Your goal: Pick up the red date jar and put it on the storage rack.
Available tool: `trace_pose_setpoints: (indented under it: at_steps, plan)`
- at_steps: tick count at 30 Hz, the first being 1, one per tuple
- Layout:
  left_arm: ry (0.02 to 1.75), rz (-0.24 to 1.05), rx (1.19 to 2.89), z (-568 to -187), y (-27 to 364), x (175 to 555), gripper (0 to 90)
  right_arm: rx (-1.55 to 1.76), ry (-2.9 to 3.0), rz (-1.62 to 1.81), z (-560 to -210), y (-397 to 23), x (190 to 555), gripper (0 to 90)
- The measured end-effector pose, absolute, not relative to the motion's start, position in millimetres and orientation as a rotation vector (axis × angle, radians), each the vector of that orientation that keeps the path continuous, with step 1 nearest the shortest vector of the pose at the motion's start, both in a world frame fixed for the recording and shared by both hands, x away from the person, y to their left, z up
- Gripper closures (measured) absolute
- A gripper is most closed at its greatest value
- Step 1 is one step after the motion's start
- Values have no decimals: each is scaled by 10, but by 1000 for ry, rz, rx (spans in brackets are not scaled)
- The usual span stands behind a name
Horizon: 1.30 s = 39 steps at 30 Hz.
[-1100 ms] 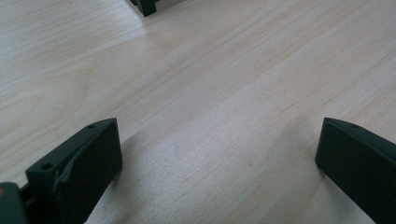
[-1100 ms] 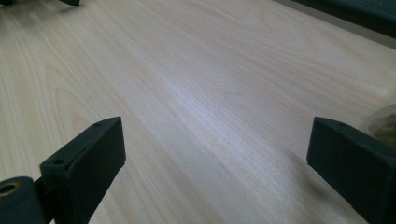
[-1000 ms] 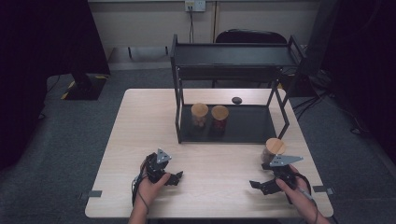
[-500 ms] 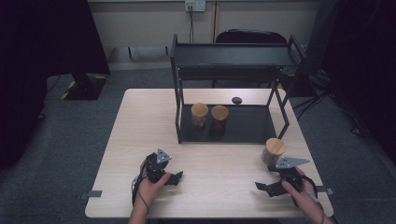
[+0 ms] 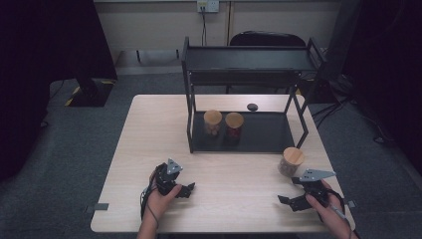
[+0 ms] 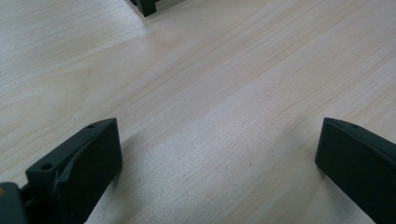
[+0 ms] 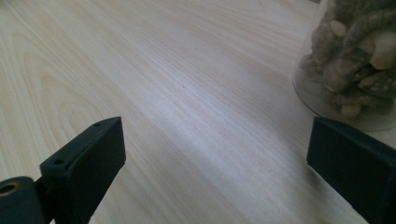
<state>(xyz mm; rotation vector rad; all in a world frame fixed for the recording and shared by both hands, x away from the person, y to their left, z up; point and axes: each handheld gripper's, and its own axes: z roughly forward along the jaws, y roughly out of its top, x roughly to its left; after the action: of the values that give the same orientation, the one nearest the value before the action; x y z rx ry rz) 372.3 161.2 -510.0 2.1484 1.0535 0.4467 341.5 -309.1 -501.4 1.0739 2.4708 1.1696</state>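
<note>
A glass jar with a wooden lid (image 5: 291, 161) stands on the table, right of the black rack (image 5: 249, 55). Two more lidded jars (image 5: 212, 122) (image 5: 234, 124) stand side by side on the rack's bottom shelf. My right gripper (image 5: 288, 201) lies low near the front right edge, just in front of the lone jar, open and holding nothing. In the right gripper view the gripper (image 7: 215, 140) spans bare wood, with the jar (image 7: 355, 60) of pale lumpy pieces beyond its right jaw. My left gripper (image 5: 186, 189) rests open at the front left, and between its jaws (image 6: 219, 140) is only bare table.
A small dark round object (image 5: 252, 106) lies on the table behind the rack's shelf. One rack foot (image 6: 147, 7) shows at the top of the left gripper view. The wooden table (image 5: 149, 134) has a near edge close behind both hands. A black chair (image 5: 268, 40) stands beyond the table.
My right gripper has drawn back a little toward the front right corner, away from the lone jar. The left gripper and the jars have stayed put.
</note>
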Motion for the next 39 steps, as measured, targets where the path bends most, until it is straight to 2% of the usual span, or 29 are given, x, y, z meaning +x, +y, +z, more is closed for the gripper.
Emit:
trace_pose_setpoints:
  at_steps: [39]
  plan:
    - [1054, 447, 2149, -5100, 1612, 3722, 1, 1164, 2369, 1117, -5004, -3463, 3340, 29]
